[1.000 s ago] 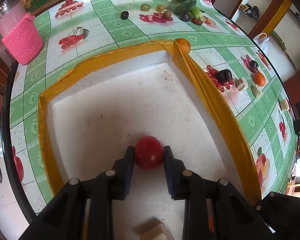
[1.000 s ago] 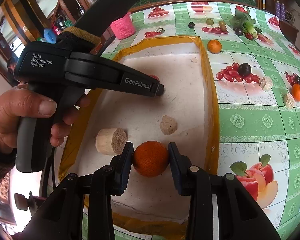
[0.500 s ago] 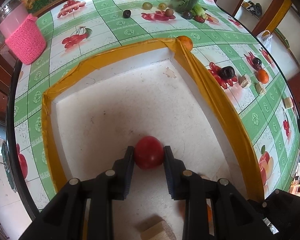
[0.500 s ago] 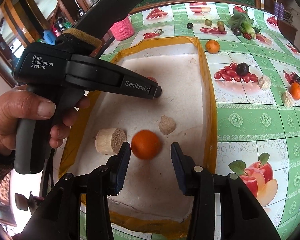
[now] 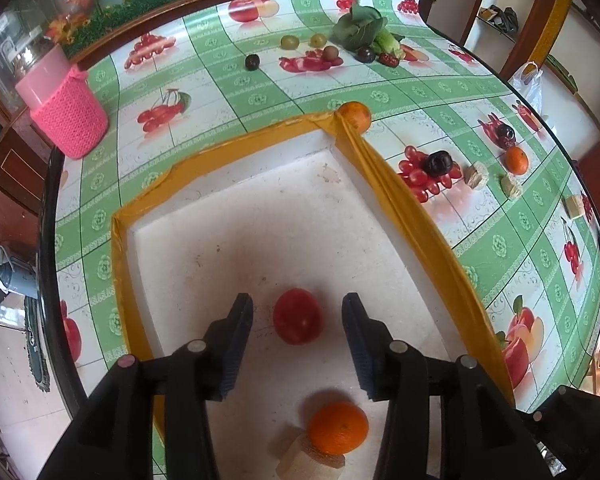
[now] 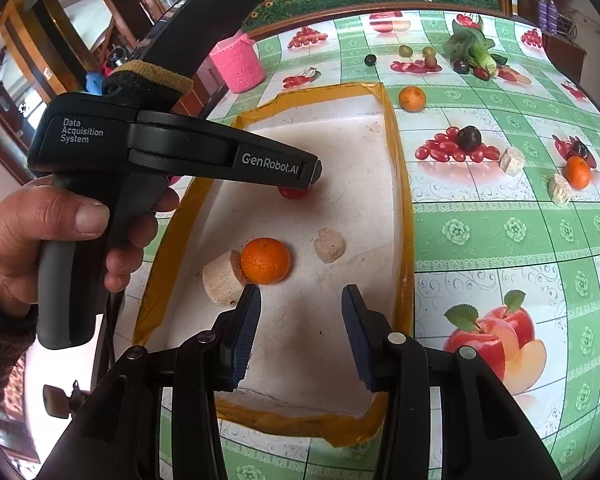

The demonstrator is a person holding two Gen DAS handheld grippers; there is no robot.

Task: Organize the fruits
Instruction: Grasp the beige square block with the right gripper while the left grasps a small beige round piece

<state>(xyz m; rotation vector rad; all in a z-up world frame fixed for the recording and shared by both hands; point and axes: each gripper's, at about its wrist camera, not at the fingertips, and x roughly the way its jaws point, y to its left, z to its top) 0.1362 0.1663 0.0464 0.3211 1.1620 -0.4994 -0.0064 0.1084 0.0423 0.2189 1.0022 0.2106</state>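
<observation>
A white tray with a yellow taped rim [image 5: 400,208] [image 6: 402,184] lies on the fruit-print table. A red tomato [image 5: 298,316] rests on the tray floor between the open jaws of my left gripper [image 5: 298,310]; in the right wrist view the tomato [image 6: 292,193] is mostly hidden behind the left gripper's body. An orange [image 6: 265,261] [image 5: 338,428] rests in the tray against a cork-like cylinder [image 6: 220,278] [image 5: 300,460]. My right gripper [image 6: 300,300] is open and empty, just short of the orange.
A beige chunk [image 6: 330,245] lies in the tray. Outside it: an orange at the far corner [image 5: 355,116] [image 6: 412,98], a dark plum [image 5: 438,162], another orange [image 5: 516,160], beige chunks [image 5: 477,175], greens with small fruits [image 5: 360,32] and a pink knitted pot [image 5: 70,120].
Both grippers opened. The left let go of the tomato and the right let go of the orange; both fruits now rest in the tray. The right gripper drew back a little.
</observation>
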